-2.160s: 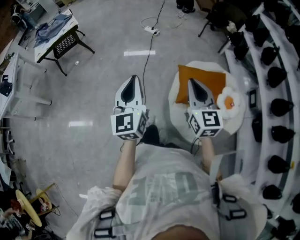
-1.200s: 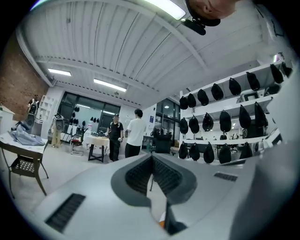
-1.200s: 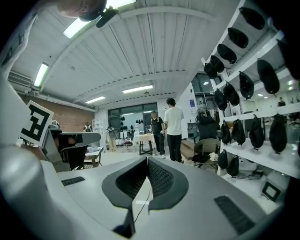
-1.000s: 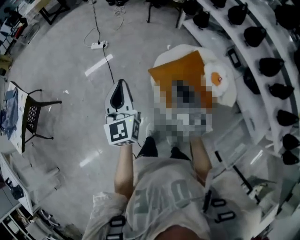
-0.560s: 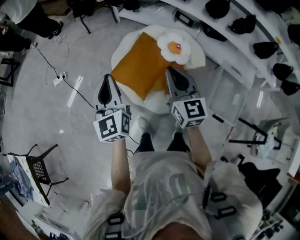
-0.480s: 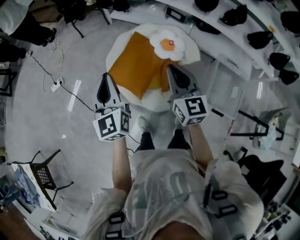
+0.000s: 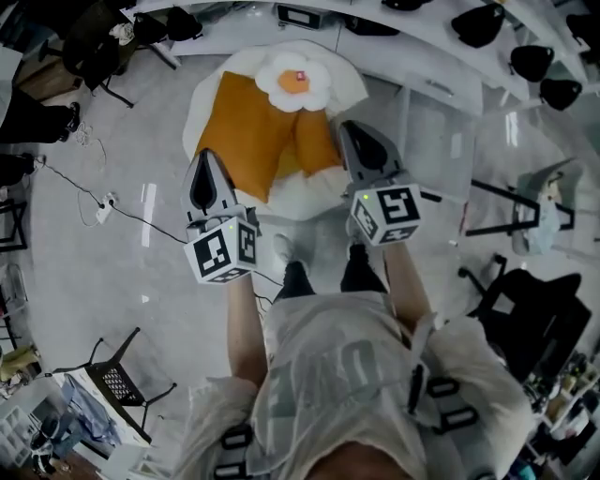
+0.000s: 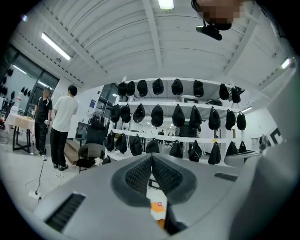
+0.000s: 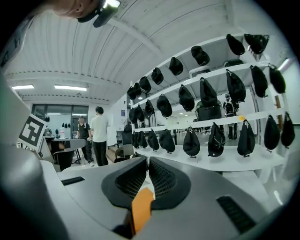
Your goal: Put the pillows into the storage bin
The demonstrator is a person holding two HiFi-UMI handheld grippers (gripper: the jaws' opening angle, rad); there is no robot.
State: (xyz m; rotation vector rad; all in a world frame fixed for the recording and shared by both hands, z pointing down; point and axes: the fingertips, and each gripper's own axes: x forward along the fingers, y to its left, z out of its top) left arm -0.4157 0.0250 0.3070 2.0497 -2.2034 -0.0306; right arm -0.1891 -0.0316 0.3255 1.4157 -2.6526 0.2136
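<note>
On the floor ahead lies an orange square pillow (image 7: 246, 131) on a round white cushion (image 7: 314, 199). A fried-egg pillow (image 7: 295, 80) rests at its far edge. A clear plastic storage bin (image 7: 439, 127) stands just right of them. My left gripper (image 7: 204, 155) is shut and empty, held in the air over the orange pillow's near left edge. My right gripper (image 7: 347, 127), also shut and empty, hovers by the pillow's right corner. The left gripper (image 8: 151, 158) and right gripper (image 9: 146, 161) in their own views show only orange and white through the slit between their closed jaws.
Curved white shelves (image 7: 525, 28) with black caps run along the far side. Two people (image 8: 58, 126) stand at the left. A cable and power strip (image 7: 105, 202) lie on the floor left; a black chair (image 7: 525, 300) and a stand (image 7: 534, 211) are right.
The person has turned, so the pillows and bin have swung from the right to straight ahead. Both grippers stay shut and level in front of the body.
</note>
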